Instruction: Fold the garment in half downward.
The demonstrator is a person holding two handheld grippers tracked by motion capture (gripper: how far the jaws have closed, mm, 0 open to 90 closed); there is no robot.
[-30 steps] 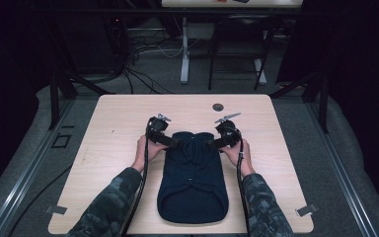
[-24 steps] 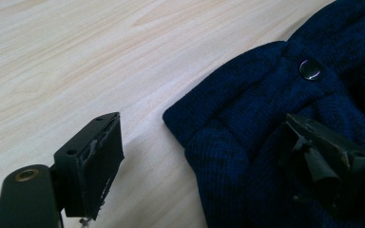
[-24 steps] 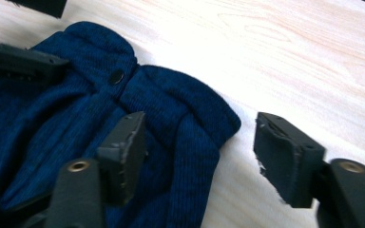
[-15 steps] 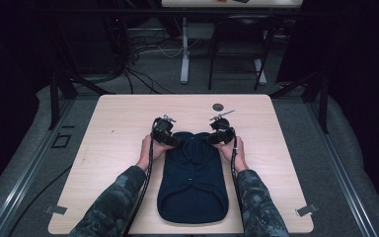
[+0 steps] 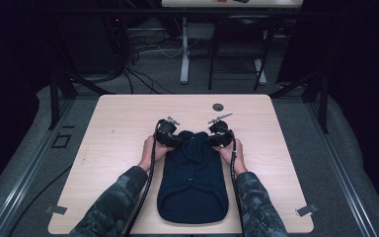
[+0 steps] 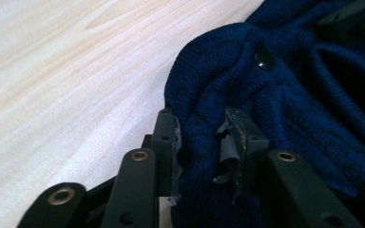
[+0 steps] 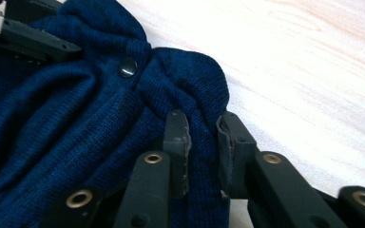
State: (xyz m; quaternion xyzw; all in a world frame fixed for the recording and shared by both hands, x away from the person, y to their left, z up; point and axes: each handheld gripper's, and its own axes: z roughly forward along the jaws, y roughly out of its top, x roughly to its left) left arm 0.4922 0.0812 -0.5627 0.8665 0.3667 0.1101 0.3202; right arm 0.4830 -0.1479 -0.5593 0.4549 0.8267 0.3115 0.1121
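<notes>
Navy knit garment (image 5: 192, 182) is lying flat in the middle of the wooden bench (image 5: 103, 148), far edge bunching up where both tools are biting in. Left hand-held gripper (image 6: 202, 137) has just been closing and is now pinching a fold of the knit near a dark snap button (image 6: 264, 59); right hand-held gripper (image 7: 203, 142) is doing the same at the opposite corner, jaws clamped on fabric. Looks like the grab step of a fold. Next, I'm guessing both corners need lifting together, evenly, so nothing slips out.

wooden table (image 5: 128, 123), small dark disc (image 5: 218, 106) near its far edge
</notes>
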